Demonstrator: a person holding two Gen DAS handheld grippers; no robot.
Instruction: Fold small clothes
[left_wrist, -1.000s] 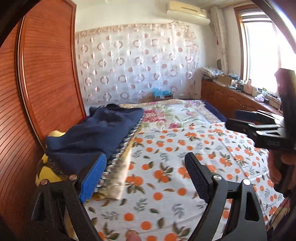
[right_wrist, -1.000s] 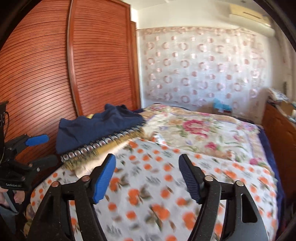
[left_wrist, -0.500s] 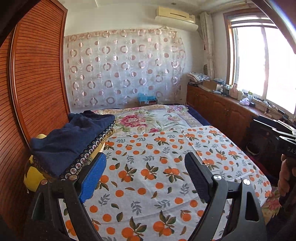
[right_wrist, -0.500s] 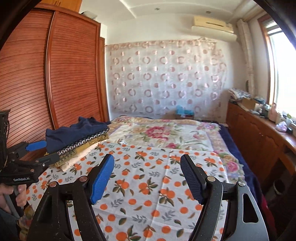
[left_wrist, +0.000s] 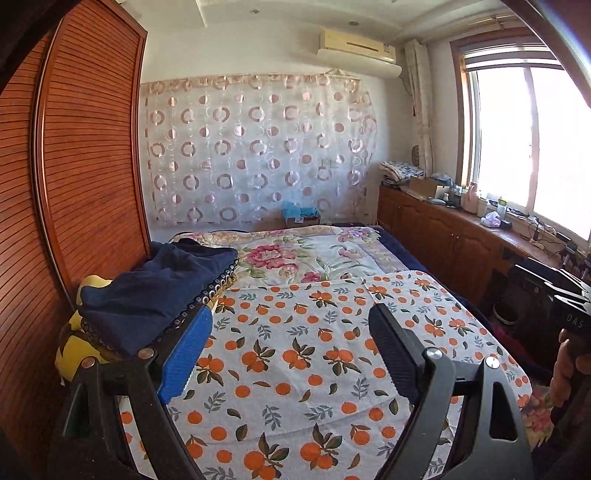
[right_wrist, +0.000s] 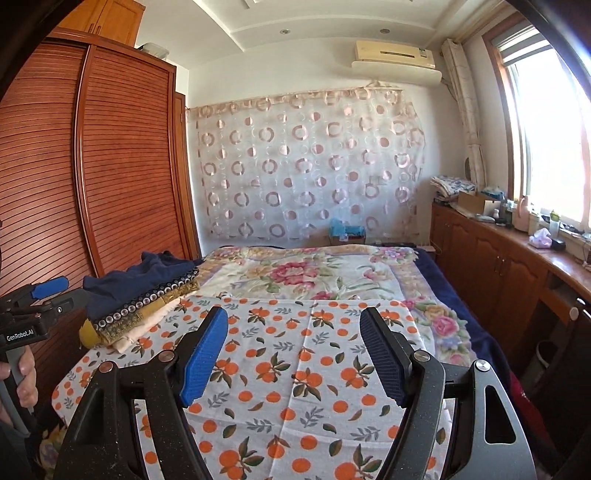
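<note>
Left wrist view: left gripper (left_wrist: 290, 352) held above the orange-print cloth (left_wrist: 295, 354) on the bed, fingers spread wide, nothing between them. Stack of folded clothes (left_wrist: 147, 295), navy on top, at far left against the wooden wardrobe (left_wrist: 85, 166). At right edge, a hand (left_wrist: 567, 365) gripping the other tool's handle.

Right wrist view: right gripper (right_wrist: 293, 354) likewise over the cloth (right_wrist: 295, 369), fingers wide apart and empty. Clothes stack (right_wrist: 140, 299) far left, beside the flowered blanket (right_wrist: 303, 273). Left gripper's blue-tipped fingers (right_wrist: 50, 288) at left edge.
</note>
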